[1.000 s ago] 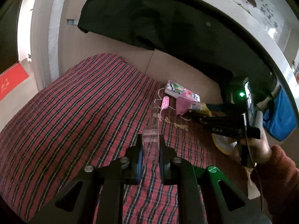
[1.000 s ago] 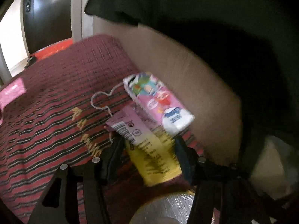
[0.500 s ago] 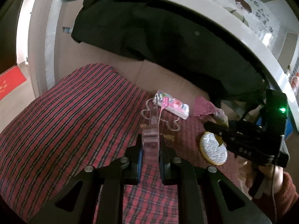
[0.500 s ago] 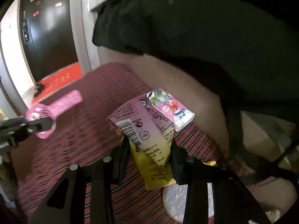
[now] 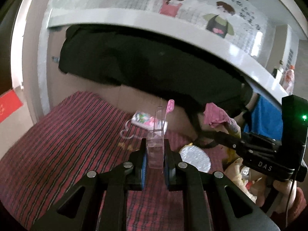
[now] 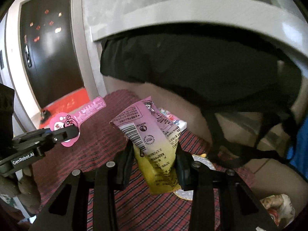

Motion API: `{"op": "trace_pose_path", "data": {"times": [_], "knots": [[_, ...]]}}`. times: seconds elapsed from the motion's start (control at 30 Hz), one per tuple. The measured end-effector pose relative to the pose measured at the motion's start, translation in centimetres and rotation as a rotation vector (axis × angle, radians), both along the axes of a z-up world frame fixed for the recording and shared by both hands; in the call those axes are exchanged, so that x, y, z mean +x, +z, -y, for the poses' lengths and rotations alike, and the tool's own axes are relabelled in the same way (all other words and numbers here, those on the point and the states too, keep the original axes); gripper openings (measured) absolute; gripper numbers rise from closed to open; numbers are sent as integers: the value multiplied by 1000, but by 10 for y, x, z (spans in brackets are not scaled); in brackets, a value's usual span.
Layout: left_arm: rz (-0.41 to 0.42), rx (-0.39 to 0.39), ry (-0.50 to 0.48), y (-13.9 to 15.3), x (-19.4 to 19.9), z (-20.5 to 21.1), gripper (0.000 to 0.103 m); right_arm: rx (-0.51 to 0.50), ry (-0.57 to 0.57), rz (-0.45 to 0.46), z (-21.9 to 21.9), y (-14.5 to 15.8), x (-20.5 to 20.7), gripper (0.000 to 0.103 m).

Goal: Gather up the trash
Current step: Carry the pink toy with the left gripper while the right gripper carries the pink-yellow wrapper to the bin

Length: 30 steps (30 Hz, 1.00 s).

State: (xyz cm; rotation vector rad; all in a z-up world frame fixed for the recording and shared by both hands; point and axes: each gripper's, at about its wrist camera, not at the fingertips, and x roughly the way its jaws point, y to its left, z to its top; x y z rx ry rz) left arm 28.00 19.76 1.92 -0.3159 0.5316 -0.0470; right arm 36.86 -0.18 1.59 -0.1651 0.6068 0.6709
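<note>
The left tool (image 5: 155,157) grips a clear plastic package with a pink card backing (image 5: 156,134), lifted above the red-striped bed cover (image 5: 63,134). The right tool (image 6: 155,154) is clamped on a crumpled pink-and-yellow snack wrapper (image 6: 152,138) — also held off the bed. On the cover lie a small colourful tissue pack (image 5: 142,119), near the back edge, and a round foil lid (image 5: 195,157) just beside the right tool.
</note>
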Motion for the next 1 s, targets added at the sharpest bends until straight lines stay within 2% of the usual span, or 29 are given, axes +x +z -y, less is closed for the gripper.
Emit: {"op": "trace_pose_path", "data": {"times": [0.27, 0.43, 0.7, 1.0], "knots": [[112, 62, -50, 46, -1, 57, 15, 53, -69, 87, 54, 37, -19, 35], [170, 88, -116, 63, 4, 113, 15, 88, -155, 126, 114, 54, -32, 35], [214, 115, -216, 67, 11, 207, 15, 149, -337, 165, 225, 65, -55, 35], [239, 153, -305, 58, 12, 300, 15, 139, -484, 186, 305, 54, -77, 35]]}}
